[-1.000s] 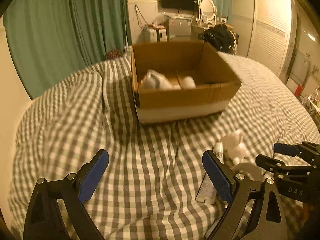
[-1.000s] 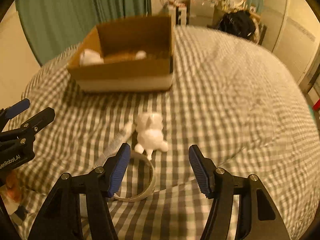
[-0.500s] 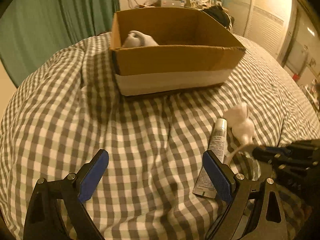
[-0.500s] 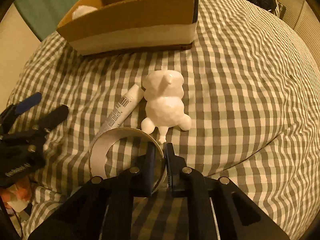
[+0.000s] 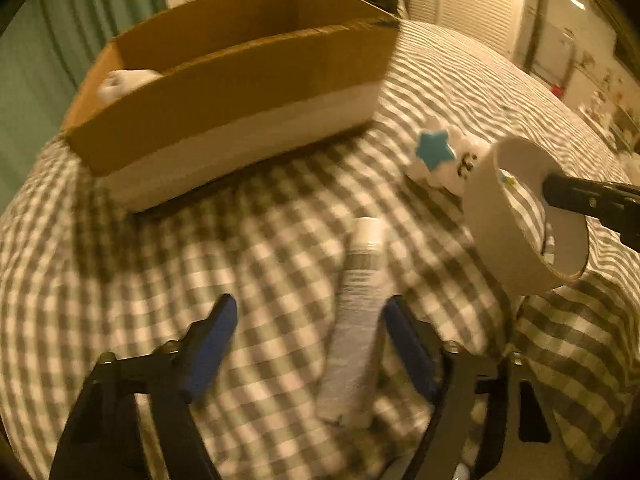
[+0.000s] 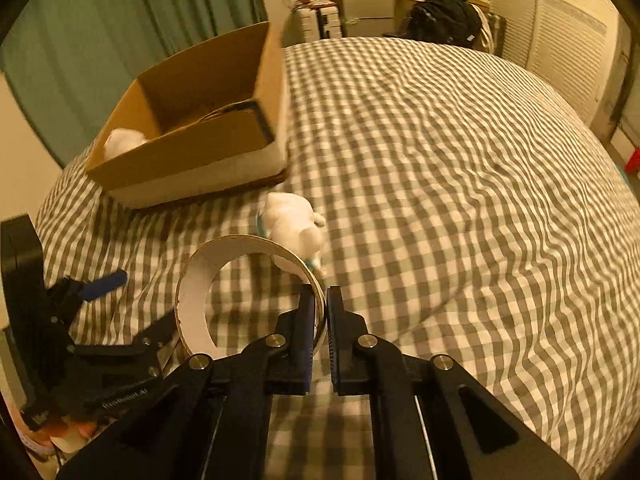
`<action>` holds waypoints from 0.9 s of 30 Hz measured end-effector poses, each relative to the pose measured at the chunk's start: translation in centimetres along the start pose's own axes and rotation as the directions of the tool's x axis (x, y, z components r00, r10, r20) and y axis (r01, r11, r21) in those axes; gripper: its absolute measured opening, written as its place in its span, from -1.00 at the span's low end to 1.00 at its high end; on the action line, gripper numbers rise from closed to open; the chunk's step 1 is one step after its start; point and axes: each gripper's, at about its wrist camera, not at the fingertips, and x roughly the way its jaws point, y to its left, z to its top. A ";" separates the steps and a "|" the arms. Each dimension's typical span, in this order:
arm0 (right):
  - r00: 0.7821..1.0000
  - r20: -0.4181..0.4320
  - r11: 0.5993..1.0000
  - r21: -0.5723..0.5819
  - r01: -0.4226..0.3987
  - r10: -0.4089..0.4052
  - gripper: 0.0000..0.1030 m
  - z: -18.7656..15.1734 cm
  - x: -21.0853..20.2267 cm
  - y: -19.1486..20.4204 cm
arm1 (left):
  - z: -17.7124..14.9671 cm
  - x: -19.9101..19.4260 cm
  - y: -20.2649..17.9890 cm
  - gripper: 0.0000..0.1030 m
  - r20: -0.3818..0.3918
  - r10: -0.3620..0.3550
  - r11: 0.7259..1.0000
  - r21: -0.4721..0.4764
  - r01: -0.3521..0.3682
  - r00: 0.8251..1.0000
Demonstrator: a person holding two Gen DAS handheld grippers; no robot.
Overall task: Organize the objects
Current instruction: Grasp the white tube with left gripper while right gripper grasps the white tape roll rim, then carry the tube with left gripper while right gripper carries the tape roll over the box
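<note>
My right gripper point(image 6: 320, 304) is shut on the rim of a white tape ring point(image 6: 196, 308) and holds it above the bed; the ring also shows in the left wrist view point(image 5: 516, 240). My left gripper point(image 5: 310, 328) is open, low over a white tube point(image 5: 360, 300) that lies between its fingers on the checked bedspread. A white plush toy point(image 6: 294, 226) with a blue star point(image 5: 434, 152) lies near the open cardboard box point(image 5: 240, 80), which holds a white item point(image 6: 122, 142) at its left end.
The checked bedspread point(image 6: 460, 200) spreads wide to the right of the box. Green curtains point(image 6: 120, 20) hang behind the box. Furniture and a dark bag point(image 6: 444, 16) stand past the bed's far edge. White closet doors point(image 6: 560, 40) are on the right.
My right gripper has lifted the tape ring off the bed. My left gripper has moved forward and right, so the tube now lies between its fingers. The plush toy has turned over.
</note>
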 end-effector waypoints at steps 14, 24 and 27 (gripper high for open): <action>1.000 0.003 1.000 -0.013 -0.016 0.016 -0.89 -0.3 1.1 0.8 | 0.6 0.7 0.8 -0.61 0.002 -0.072 0.996 -0.046 0.072 0.997; 0.997 0.071 0.998 -0.061 -0.007 0.012 -0.89 -0.1 -4.0 3.2 | 0.7 -5.4 3.1 -0.64 0.062 -0.017 0.997 -0.081 0.022 0.998; 0.994 0.106 0.997 -0.074 -0.005 0.013 -0.89 0.1 -6.1 4.3 | 0.5 -8.0 3.7 -0.64 0.099 -0.012 0.996 -0.085 0.020 0.995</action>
